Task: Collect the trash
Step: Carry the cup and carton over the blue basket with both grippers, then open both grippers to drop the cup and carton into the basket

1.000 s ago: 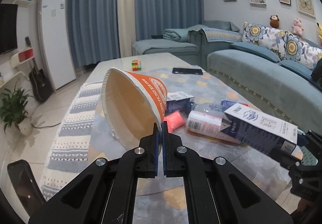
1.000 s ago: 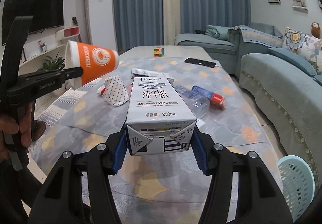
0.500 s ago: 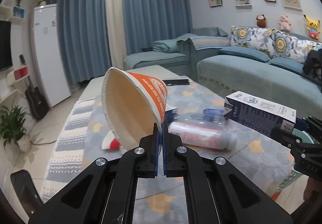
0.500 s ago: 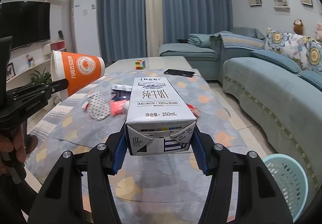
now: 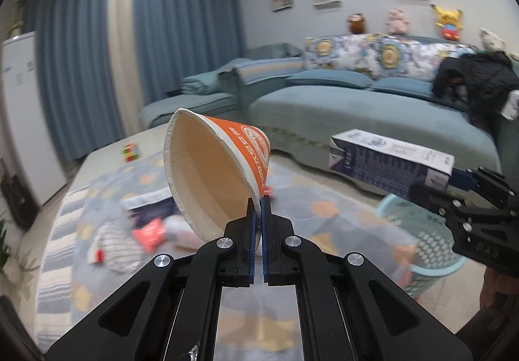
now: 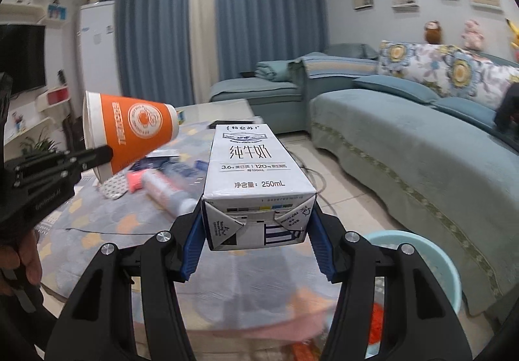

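Two tools loaded, left (image 5: 256, 202) pinching cup (image 5: 217, 173), right (image 6: 256, 231) clamping milk carton (image 6: 256, 179), basket (image 6: 421, 250) below

The counter (image 6: 136, 224) wears a grey patterned cloth. On it lie a clear plastic bottle (image 6: 165, 190), a pink packet (image 6: 134, 181), a dotted wrapper (image 6: 113, 187), a dark carton (image 5: 149, 207) and, at the far end, a colourful cube (image 5: 130, 152). A pale blue basket (image 6: 431, 250) stands on the tiled floor (image 6: 327, 186) beside it.

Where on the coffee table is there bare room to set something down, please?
The table's far end is bare around the puzzle cube; the near right cloth by the basket is free. The litter pile crowds the left.
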Available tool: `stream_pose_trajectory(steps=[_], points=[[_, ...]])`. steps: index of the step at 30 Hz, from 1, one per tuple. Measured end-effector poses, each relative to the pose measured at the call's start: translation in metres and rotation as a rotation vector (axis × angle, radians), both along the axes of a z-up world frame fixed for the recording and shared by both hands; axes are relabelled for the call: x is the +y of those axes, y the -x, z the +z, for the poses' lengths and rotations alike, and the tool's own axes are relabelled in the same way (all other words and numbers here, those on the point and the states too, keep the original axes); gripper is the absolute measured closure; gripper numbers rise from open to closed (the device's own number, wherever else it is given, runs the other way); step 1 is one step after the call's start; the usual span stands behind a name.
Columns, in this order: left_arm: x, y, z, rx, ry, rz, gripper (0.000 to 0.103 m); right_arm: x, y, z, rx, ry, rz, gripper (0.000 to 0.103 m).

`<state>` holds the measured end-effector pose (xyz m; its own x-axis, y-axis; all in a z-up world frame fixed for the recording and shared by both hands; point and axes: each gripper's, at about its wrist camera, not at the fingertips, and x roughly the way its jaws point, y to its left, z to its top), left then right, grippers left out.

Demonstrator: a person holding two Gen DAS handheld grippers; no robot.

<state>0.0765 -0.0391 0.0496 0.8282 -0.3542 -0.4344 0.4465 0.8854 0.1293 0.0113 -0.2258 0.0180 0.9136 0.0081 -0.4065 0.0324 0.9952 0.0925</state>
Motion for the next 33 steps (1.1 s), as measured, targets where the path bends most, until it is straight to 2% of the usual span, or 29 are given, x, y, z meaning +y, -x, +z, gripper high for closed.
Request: stream_pose_trajectory(steps=[6, 12, 18, 21, 23, 25, 27, 30, 33], points=[[-0.059, 0.017, -0.007, 0.016, 0.010, -0.140, 0.102, -0.071, 0.039, -0.003, 0.006, -0.034, -0.156, 0.050], [-0.113, 0.027, -0.039, 0.091, -0.019, -0.291, 0.102, -0.134, 0.071, -0.016, 0.048, -0.057, -0.301, 0.050], [-0.160, 0.019, -0.069, 0.200, -0.003, -0.393, 0.102, -0.176, 0.074, -0.039, 0.185, -0.115, -0.370, 0.049], [-0.181, 0.015, -0.077, 0.229, -0.030, -0.462, 0.101, -0.183, 0.064, -0.053, 0.272, -0.129, -0.384, 0.048], [-0.194, 0.010, -0.084, 0.286, -0.066, -0.518, 0.096, -0.187, 0.055, -0.063, 0.343, -0.161, -0.370, 0.047], [-0.200, 0.004, -0.088, 0.294, -0.102, -0.508, 0.076, -0.184, 0.055, -0.065, 0.354, -0.160, -0.375, 0.042], [-0.192, -0.002, -0.085, 0.293, -0.078, -0.490, 0.067, -0.180, 0.054, -0.062, 0.343, -0.149, -0.372, 0.041], [-0.169, -0.017, -0.076, 0.332, -0.011, -0.451, 0.060, -0.177, 0.055, -0.059, 0.324, -0.148, -0.369, 0.040], [-0.142, -0.022, -0.067, 0.304, -0.017, -0.413, 0.054, -0.178, 0.051, -0.057, 0.325, -0.162, -0.364, 0.040]])
